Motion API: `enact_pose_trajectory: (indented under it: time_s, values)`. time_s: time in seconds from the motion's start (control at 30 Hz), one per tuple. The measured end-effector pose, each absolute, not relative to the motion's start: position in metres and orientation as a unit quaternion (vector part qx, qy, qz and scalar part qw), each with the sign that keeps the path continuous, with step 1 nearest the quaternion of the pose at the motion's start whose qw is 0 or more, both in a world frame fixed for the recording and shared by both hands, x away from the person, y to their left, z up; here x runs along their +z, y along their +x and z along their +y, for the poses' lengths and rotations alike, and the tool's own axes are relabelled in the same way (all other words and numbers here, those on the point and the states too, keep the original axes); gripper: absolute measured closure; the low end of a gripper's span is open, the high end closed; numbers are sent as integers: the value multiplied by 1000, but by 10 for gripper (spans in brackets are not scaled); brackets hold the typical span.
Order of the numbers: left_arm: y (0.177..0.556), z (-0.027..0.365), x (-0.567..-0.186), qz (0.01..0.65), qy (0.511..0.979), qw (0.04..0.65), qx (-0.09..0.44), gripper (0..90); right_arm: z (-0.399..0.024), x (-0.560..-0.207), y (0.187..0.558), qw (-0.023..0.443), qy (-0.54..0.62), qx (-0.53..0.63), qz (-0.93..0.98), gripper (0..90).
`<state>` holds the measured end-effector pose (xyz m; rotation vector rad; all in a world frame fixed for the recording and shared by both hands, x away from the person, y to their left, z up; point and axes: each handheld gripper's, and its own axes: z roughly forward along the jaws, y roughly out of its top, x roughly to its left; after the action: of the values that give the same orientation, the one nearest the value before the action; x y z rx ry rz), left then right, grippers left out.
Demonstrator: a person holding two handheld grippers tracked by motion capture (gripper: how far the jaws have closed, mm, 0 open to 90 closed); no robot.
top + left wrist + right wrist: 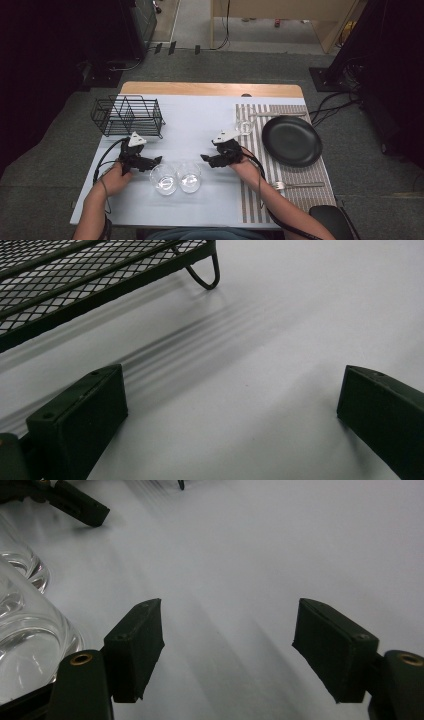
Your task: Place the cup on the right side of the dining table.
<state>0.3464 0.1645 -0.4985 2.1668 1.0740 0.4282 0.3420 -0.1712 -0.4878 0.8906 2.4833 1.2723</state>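
Observation:
Two clear glasses (163, 178) (189, 176) stand side by side on the pale blue mat near the front. My left gripper (156, 161) lies just left of them, jaws wide apart over bare mat (230, 375), nothing between them. From the right, my right gripper (205, 159) points toward the glasses; its jaws stand apart over bare mat (229, 605), empty. The nearer glass (30, 640) sits just outside its left jaw, the other glass (20, 565) behind it. The left gripper's finger (80, 505) shows at the top left of that view.
A black wire rack (127, 116) stands at the back left, its foot and mesh close ahead of the left gripper (75, 275). On the striped placemat (255, 200) at the right are a black plate (291, 140), a small glass (245, 126), a fork (295, 185) and another utensil (275, 114).

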Motion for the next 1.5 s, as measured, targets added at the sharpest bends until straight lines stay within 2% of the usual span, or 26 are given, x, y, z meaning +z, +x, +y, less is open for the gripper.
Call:
enact_pose_trajectory:
  time_s: [0.67,0.9,1.5]
  values:
    - [346,164,-498,412,831,336,164,0,-167,-500,344,97,307,406,855,281]
    - [346,164,-498,412,831,336,164,0,-162,-501,341,112,292,392,865,239]
    - [346,164,-499,412,831,336,165,0,-161,-501,341,108,296,391,865,221]
